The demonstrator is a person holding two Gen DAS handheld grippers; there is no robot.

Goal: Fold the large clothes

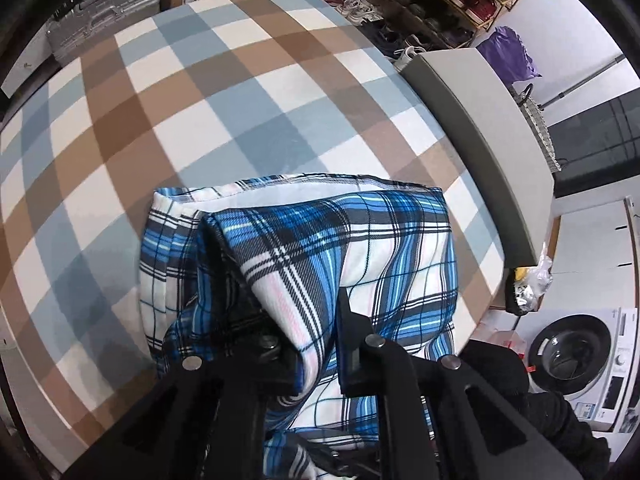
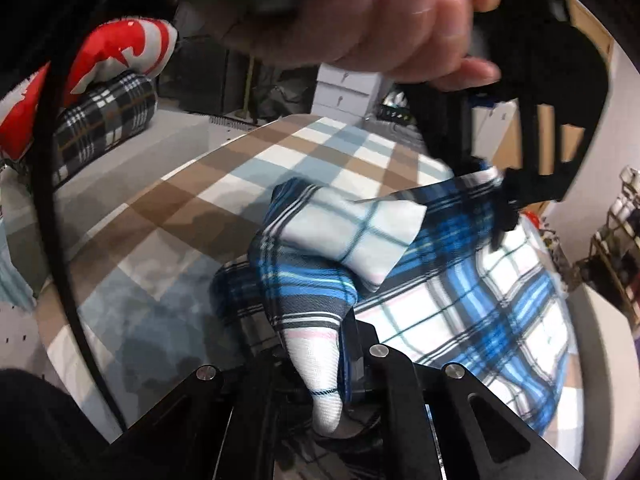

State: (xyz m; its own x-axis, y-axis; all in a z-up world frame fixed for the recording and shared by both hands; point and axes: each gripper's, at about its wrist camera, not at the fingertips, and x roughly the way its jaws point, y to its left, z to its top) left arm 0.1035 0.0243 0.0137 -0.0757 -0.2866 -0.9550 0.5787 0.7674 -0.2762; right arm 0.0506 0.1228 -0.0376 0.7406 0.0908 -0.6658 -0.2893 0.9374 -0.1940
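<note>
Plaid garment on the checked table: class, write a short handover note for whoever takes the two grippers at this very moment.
Left gripper: shut on a fold of the blue plaid garment, lifting that edge.
Right gripper: shut on another bunched edge of the same garment.
A hand holds the left gripper, seen at the top of the right wrist view.
Where: the garment lies partly folded on the checked table cover, near the table's edge.
Done: some layers already lie doubled over.
Left: probably carry the two gripped edges across, lay them flat, release, and smooth. How many folds remain I cannot tell.
</note>
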